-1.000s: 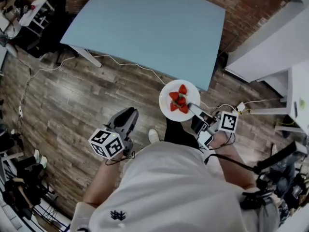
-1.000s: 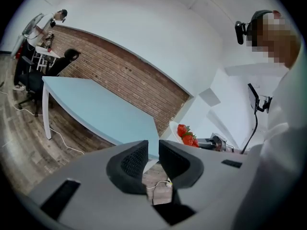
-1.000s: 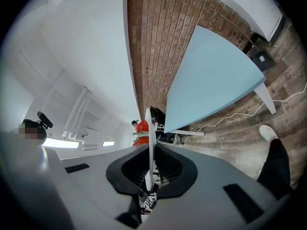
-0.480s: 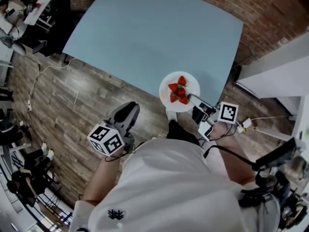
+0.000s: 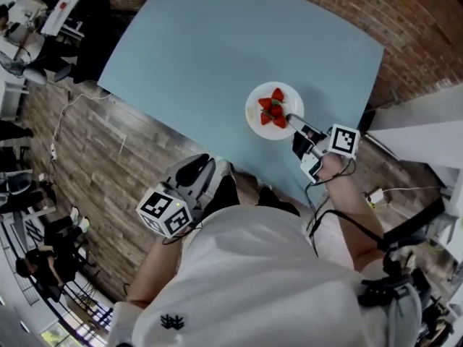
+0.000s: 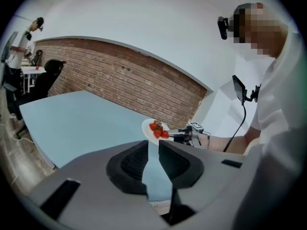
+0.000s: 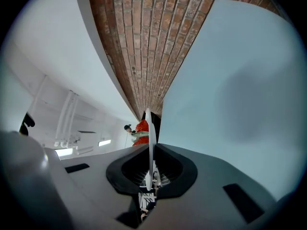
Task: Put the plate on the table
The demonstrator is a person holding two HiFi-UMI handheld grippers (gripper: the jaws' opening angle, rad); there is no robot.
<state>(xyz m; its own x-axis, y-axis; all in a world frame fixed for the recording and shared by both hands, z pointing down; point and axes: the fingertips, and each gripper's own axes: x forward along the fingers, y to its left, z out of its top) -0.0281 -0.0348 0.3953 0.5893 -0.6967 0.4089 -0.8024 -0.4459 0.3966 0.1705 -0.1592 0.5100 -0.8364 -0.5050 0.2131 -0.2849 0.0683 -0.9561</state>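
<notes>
The plate [image 5: 253,114] with its strawberries [image 5: 273,110] is over the near right part of the blue table [image 5: 202,42]. My right gripper [image 5: 292,121] has its jaws clamped on the rim, and that gripper's view gives me the plate only edge-on. I can't tell whether it touches the tabletop. My left gripper [image 5: 197,169] hangs just off the table's near edge, jaws apart and empty.

office workspace: brick wall [image 5: 414,19], desks [image 5: 64,14], wood floor [image 5: 94,166].

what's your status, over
Right tool shut on plate rim, left tool open, empty. Plate with strawberries held over table. Nothing in its way.
</notes>
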